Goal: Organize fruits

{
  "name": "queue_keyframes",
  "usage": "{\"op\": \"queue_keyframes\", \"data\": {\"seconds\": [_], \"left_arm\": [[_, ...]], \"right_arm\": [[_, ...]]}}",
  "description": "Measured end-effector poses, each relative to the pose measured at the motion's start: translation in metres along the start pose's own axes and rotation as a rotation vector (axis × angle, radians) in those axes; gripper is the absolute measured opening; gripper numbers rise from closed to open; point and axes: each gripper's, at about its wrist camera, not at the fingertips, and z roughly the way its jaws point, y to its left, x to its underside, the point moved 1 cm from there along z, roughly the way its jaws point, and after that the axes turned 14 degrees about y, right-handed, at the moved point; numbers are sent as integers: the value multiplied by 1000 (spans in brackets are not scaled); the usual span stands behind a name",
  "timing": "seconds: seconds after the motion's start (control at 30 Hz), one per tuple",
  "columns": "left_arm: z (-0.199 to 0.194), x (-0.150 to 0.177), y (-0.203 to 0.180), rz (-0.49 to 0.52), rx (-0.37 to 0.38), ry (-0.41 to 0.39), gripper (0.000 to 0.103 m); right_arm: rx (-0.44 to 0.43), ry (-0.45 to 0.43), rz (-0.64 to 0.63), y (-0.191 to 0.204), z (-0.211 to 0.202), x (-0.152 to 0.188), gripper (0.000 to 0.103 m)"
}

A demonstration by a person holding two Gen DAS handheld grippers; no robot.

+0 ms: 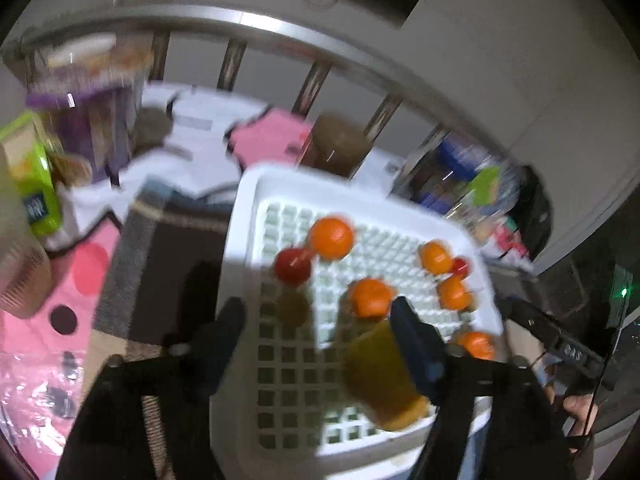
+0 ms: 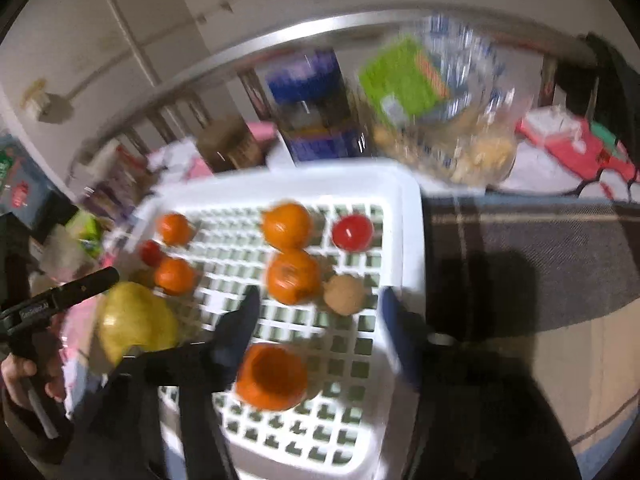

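A white lattice basket [image 1: 248, 216] [image 2: 404, 200] holds several oranges [image 1: 331, 237] [image 2: 286, 225], a red apple [image 1: 293, 265] [image 2: 353, 232] and a brown kiwi [image 1: 293, 307] [image 2: 345, 294]. My left gripper [image 1: 316, 316] is open above the basket; a yellow-green fruit [image 1: 380, 376] [image 2: 134, 322] sits against its right finger [image 1: 416, 344], not clamped. My right gripper [image 2: 320, 304] is open above the basket, and an orange [image 2: 272, 376] sits below, between its fingers. Both views are blurred.
The basket rests on a grey plaid cloth [image 2: 520, 256] over a pink patterned cover [image 1: 48, 344]. Jars, boxes and bags [image 2: 408, 80] crowd the back by a metal rail [image 1: 224, 16]. A green carton [image 1: 32, 176] stands at left.
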Motion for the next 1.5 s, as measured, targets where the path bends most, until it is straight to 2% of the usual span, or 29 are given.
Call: {"op": "queue_keyframes", "data": {"seconds": [0.03,0.1,0.23,0.33,0.4,0.57,0.67,0.77,0.87,1.13,1.33,1.5], "left_arm": [[-11,2,-4,12,22,-24,86],[-36,8,-14,33,55,-75,91],[-84,26,-37,80,46,-204,101],[-115,46,-54,127,17,-288,103],[-132,59,-62,150,-3,-336,103],[-159,94,-74,198,-65,-399,103],[-170,113,-74,205,-72,-412,103],[-177,130,-71,205,-67,-414,103],[-174,147,-71,217,-102,-403,103],[-148,184,-69,267,-183,-333,103],[-119,205,-67,290,-248,-273,103],[-97,216,-63,300,-269,-218,103]], "right_arm": [[1,-45,-2,2,-14,4,85],[-9,-102,-16,9,-35,10,86],[-16,-211,-79,36,-83,32,93],[-12,-297,-111,57,-114,52,100],[-16,-337,-127,68,-130,64,101],[-11,-427,-159,88,-163,98,102],[18,-468,-169,98,-174,120,103],[6,-485,-168,101,-178,140,103],[8,-485,-162,101,-177,157,103],[49,-468,-153,106,-163,196,103],[99,-421,-161,109,-139,216,103],[143,-376,-160,107,-116,228,103]]}}
